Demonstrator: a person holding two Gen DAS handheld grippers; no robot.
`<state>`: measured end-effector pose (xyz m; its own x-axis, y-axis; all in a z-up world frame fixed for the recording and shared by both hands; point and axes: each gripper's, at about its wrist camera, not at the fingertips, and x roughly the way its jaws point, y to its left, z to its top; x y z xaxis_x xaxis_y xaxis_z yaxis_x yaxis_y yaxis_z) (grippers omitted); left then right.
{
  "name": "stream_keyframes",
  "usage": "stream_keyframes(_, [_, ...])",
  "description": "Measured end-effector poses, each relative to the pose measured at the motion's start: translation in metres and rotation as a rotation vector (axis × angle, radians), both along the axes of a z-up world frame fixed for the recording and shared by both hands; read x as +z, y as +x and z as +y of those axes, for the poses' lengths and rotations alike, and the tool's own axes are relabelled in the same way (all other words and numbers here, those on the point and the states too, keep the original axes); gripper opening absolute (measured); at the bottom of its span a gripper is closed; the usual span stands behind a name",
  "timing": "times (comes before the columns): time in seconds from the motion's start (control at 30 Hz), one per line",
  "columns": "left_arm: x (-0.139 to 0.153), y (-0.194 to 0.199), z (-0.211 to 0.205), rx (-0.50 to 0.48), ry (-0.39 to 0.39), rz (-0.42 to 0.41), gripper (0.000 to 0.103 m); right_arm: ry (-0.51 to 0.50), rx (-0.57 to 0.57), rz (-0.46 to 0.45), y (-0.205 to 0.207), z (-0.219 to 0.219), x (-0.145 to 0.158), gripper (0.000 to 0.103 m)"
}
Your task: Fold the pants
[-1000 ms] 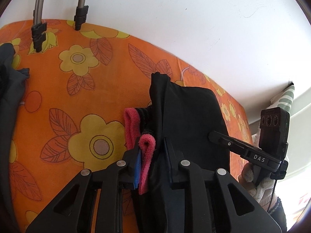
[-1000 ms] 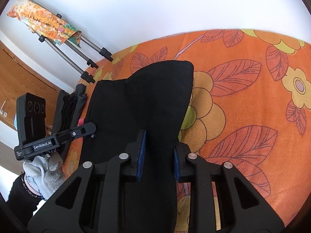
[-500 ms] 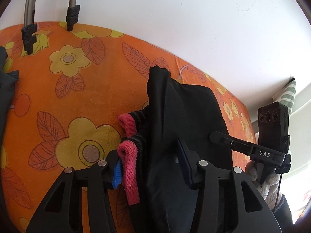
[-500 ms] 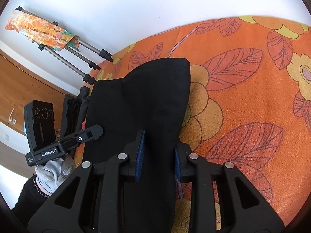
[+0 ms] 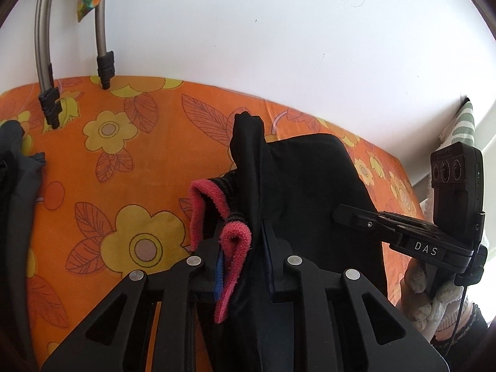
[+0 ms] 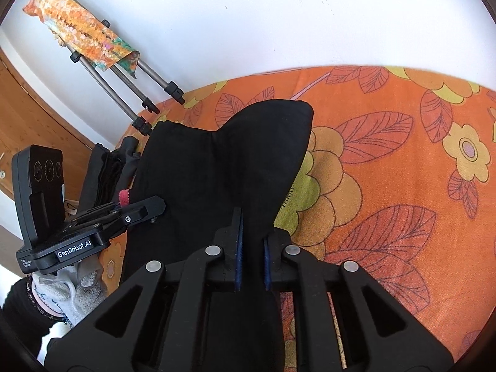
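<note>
Black pants (image 6: 217,167) pinched in both just-closed tongs, left (image 5: 245,266) and right (image 6: 251,260); lift evenly, keeping pink waistband (image 5: 235,241) aligned.

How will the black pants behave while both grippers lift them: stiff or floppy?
Likely floppy: the black pants sag and crease between the left gripper and right gripper. Probably light, since pinched edges carry them. The pink waistband curls over, so the layers may shift.
</note>
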<state>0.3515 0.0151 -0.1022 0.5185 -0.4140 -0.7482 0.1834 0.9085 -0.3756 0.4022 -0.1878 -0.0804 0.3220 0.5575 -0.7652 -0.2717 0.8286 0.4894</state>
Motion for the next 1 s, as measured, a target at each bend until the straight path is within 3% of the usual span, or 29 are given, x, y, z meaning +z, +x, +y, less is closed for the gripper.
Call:
stream_keyframes(0.17, [0.006, -0.005, -0.003, -0.019, 0.012, -0.026, 0.017, -0.021, 0.013, -0.041, -0.007, 0.006, 0.016, 0.008])
stream_keyframes(0.63, [0.006, -0.006, -0.005, -0.019, -0.005, -0.042, 0.017, -0.05, 0.004, -0.06, -0.012, 0.007, 0.021, 0.008])
stream_keyframes(1.0, [0.029, -0.029, 0.01, -0.012, -0.056, -0.12, 0.017, -0.083, 0.021, -0.162, -0.038, 0.014, 0.07, 0.007])
